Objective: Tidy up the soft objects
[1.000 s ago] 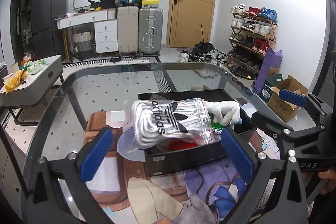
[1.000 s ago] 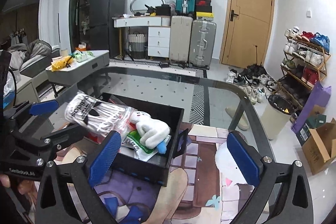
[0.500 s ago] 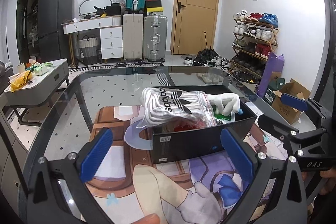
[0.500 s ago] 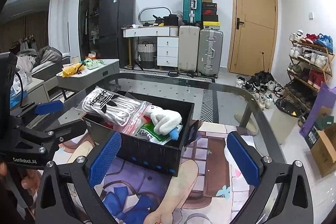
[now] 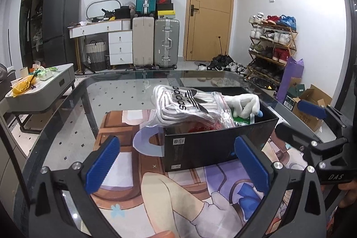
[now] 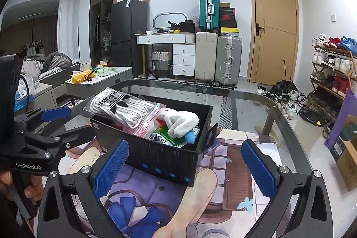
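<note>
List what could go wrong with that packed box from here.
1. The zip bag of adidas socks rests on top and overhangs the rim of the black box on the side nearest the left gripper; a nudge could tip it out onto the table.
2. The white plush toy sits proud of the rim, so a lid might not close flat.
3. Both grippers are open and hold nothing; the right gripper is close to the box wall and could shove it along the printed mat.
</note>
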The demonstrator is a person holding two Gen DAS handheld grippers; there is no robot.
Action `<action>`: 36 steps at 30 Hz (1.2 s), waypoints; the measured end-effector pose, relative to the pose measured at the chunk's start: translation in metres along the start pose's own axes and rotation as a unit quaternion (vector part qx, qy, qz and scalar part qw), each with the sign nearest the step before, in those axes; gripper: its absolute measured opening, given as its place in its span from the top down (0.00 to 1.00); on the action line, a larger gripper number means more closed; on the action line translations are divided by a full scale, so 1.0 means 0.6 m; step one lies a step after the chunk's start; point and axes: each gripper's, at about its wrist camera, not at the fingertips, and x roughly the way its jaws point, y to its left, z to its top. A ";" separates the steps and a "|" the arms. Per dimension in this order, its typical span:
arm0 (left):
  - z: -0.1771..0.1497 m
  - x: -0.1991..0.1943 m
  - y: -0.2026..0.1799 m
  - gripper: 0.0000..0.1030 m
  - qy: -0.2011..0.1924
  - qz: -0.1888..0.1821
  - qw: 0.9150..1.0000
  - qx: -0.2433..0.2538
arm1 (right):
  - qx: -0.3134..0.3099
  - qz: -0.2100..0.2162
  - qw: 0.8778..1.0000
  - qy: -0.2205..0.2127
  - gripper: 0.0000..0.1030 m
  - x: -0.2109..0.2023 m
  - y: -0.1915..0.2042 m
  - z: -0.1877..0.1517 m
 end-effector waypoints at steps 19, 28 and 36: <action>-0.003 -0.010 0.017 0.00 -0.006 -0.007 1.000 -0.028 | 0.006 -0.004 1.000 -0.025 0.00 -0.012 -0.004 -0.003; -0.006 -0.011 0.019 0.00 -0.010 -0.009 0.999 -0.031 | 0.010 -0.004 1.000 -0.026 0.00 -0.012 -0.005 -0.002; -0.005 -0.012 0.017 0.00 -0.012 -0.009 0.999 -0.028 | 0.010 -0.003 1.000 -0.027 0.00 -0.012 -0.006 -0.003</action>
